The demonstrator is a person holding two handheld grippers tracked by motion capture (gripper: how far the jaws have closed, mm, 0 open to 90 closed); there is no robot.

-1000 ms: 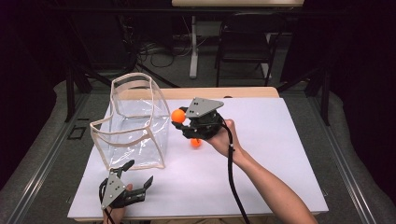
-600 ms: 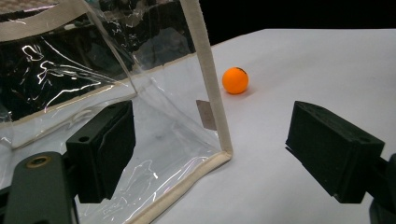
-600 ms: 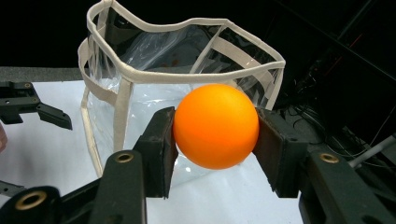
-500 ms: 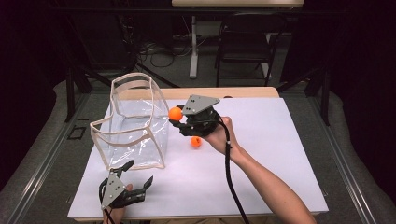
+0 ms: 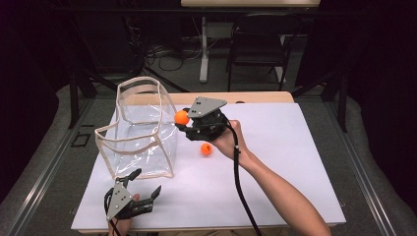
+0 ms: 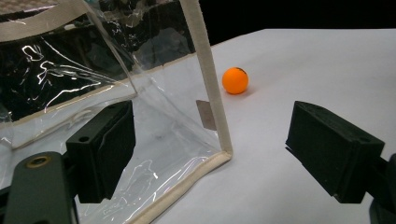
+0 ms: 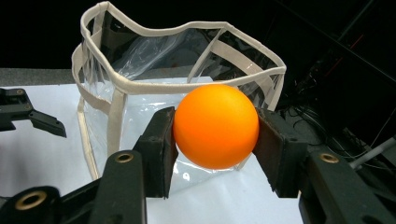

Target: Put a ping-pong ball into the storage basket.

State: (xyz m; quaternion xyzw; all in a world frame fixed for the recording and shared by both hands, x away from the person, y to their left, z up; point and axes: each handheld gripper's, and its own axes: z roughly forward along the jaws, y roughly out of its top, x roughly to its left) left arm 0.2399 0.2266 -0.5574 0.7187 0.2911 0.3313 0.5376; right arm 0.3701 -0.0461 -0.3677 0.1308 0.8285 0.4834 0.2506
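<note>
Right gripper point(image 5: 184, 123) clamped on orange ball point(image 5: 181, 117), held above table point(image 5: 295, 147) at 3 o'clock of clear bag point(image 5: 140, 135) rim; second orange ball point(image 5: 206, 149) on table; left gripper point(image 5: 142, 184) released, at 6 o'clock of bag.

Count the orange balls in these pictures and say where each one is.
2. One orange ball is gripped by the right gripper beside the clear bag; the other ball lies on the table.
</note>
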